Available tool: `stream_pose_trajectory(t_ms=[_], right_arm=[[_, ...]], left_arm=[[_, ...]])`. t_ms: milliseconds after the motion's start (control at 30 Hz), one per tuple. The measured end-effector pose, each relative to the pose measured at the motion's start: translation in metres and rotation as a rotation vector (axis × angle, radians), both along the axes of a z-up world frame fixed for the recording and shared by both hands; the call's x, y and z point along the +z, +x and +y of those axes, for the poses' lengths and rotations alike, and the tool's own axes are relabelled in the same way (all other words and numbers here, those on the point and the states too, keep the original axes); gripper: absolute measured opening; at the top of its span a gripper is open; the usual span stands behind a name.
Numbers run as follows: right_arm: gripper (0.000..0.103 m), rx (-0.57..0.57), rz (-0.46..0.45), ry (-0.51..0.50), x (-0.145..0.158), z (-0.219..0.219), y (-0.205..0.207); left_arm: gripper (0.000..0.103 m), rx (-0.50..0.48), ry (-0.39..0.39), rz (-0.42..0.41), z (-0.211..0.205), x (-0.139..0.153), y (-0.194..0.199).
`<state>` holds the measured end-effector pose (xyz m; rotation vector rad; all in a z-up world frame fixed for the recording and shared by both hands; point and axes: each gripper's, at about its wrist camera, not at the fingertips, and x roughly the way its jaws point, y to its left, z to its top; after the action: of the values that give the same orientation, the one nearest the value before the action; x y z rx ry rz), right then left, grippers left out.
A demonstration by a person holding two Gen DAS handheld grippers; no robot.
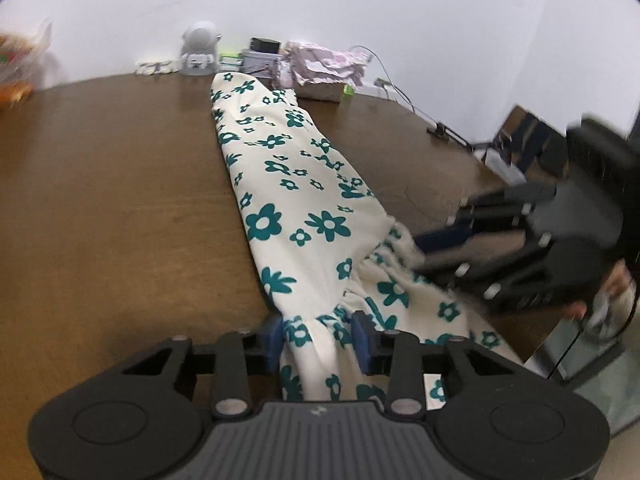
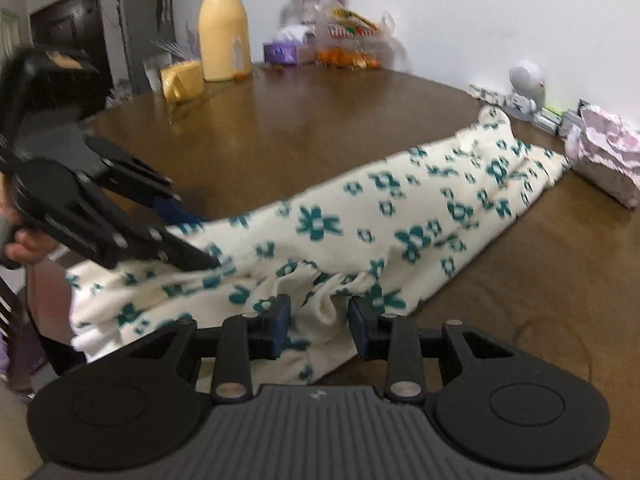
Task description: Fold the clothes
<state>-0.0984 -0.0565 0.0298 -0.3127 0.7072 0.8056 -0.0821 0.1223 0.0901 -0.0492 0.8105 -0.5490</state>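
A cream garment (image 1: 288, 184) printed with green flowers was laid in a long, narrow strip across the brown wooden table (image 1: 112, 184), its gathered hem end hanging over the near edge. The left gripper (image 1: 318, 338) was positioned at that hem, its blue pads (image 1: 274, 340) spread apart with fabric lying between them; no pinch on the cloth was seen. The right gripper (image 2: 318, 326) was likewise held open, with a ruffled fold of the hem (image 2: 328, 308) lying between its fingers (contact with the pads could not be confirmed). In the left wrist view, the right gripper (image 1: 416, 254) was seen entering from the right side, blurred, its tips touching the garment's side edge.

The far end of the garment was flanked by clutter along the wall: a small white robot figure (image 1: 200, 50), a grey box (image 1: 260, 62), and a wrapped parcel with pink patterned paper (image 1: 324, 74), the last lying just beside the cloth. A cable (image 1: 400, 92) was run along the table's right edge. In the right wrist view, a yellow bottle (image 2: 224, 28), a yellow mug (image 2: 182, 80), a purple tissue box (image 2: 282, 53) and a bag of snacks (image 2: 352, 36) were seen standing well apart from the garment.
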Motion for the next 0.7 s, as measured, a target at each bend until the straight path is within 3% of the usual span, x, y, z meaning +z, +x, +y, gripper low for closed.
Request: stream_pose_trajectory(t_ms=[100, 167, 233, 300, 400, 500, 633, 700], right_arm=[[0.033, -0.034, -0.059, -0.04, 0.01, -0.012, -0.016], [0.038, -0.018, -0.131, 0.007, 0.029, -0.033, -0.033], [0.065, 0.043, -0.189, 0.099, 0.043, -0.055, -0.059], [0.078, 0.116, -0.227, 0.117, 0.045, -0.063, -0.083], [0.079, 0.25, -0.302, 0.012, 0.028, -0.051, -0.122], [0.082, 0.366, -0.375, -0.095, 0.004, -0.035, -0.148], [0.082, 0.41, -0.483, -0.219, -0.022, -0.026, -0.16], [0.08, 0.406, -0.529, -0.23, -0.028, -0.028, -0.16]], left_arm=[[0.037, -0.021, -0.001, -0.026, -0.002, 0.004, -0.017], [0.043, -0.082, -0.012, -0.077, 0.012, 0.012, -0.034], [0.054, -0.18, -0.017, -0.173, 0.031, 0.021, -0.059], [0.062, -0.31, 0.04, -0.287, 0.04, 0.02, -0.088], [0.062, -0.416, 0.145, -0.337, 0.038, 0.007, -0.111], [0.062, -0.436, 0.131, -0.349, 0.029, -0.003, -0.116], [0.062, -0.491, 0.205, -0.499, 0.019, -0.012, -0.138], [0.062, -0.515, 0.258, -0.576, 0.02, -0.02, -0.148]])
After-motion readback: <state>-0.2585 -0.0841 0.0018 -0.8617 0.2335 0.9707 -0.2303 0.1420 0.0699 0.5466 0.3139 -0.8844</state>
